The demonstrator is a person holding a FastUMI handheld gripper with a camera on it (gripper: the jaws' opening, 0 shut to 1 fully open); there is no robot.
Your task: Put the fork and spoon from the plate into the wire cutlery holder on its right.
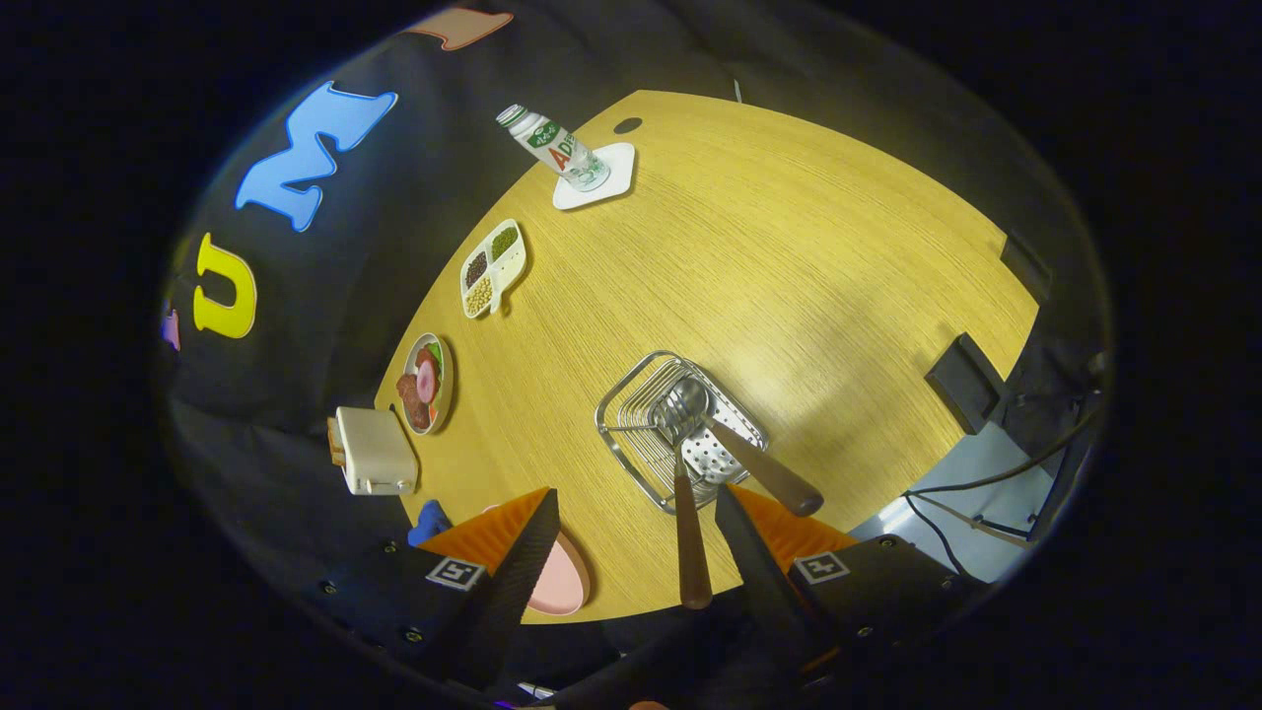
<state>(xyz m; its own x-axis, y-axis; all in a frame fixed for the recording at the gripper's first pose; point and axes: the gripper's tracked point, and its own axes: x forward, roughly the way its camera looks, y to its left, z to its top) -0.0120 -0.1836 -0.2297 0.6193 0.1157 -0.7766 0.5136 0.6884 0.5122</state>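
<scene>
Wooden-handled fork (690, 537) and spoon (735, 444) both rest in the wire holder (631, 394) — tool (636, 513) spread, empty — just back away.

fork (690, 532) and spoon (735, 444) lie in holder (641, 424), right of plate (562, 577).

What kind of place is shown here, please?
Probably a staged dining setup in a recording booth: a wooden table against black cloth, with a food plate, a toaster and a wire cutlery holder.
</scene>
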